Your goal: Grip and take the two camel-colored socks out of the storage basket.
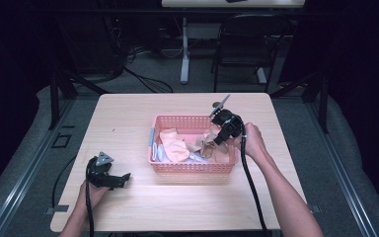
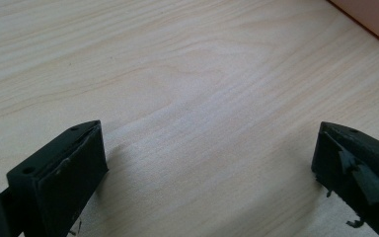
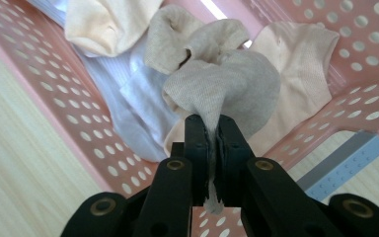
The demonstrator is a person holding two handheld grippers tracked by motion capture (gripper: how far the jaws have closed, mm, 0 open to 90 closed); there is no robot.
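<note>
A pink perforated basket (image 1: 192, 167) sits mid-table and holds several socks. My right gripper (image 3: 208, 129) is shut on a beige sock (image 3: 227, 84), pinching a fold of it and holding it bunched up above the basket (image 3: 64, 89); the same sock (image 1: 208, 140) hangs at the gripper (image 1: 219, 138) over the basket's right half. A peach sock (image 1: 174, 144) and a white sock (image 3: 133, 94) lie inside. My left gripper (image 1: 123, 177) rests on the table to the basket's left, its jaws wide open over bare wood (image 2: 207, 148).
The light wooden table (image 1: 128, 113) has free room around the basket. A grey strip (image 3: 338, 165) lies against the basket's outer side. A chair and table legs stand on the floor beyond the far edge.
</note>
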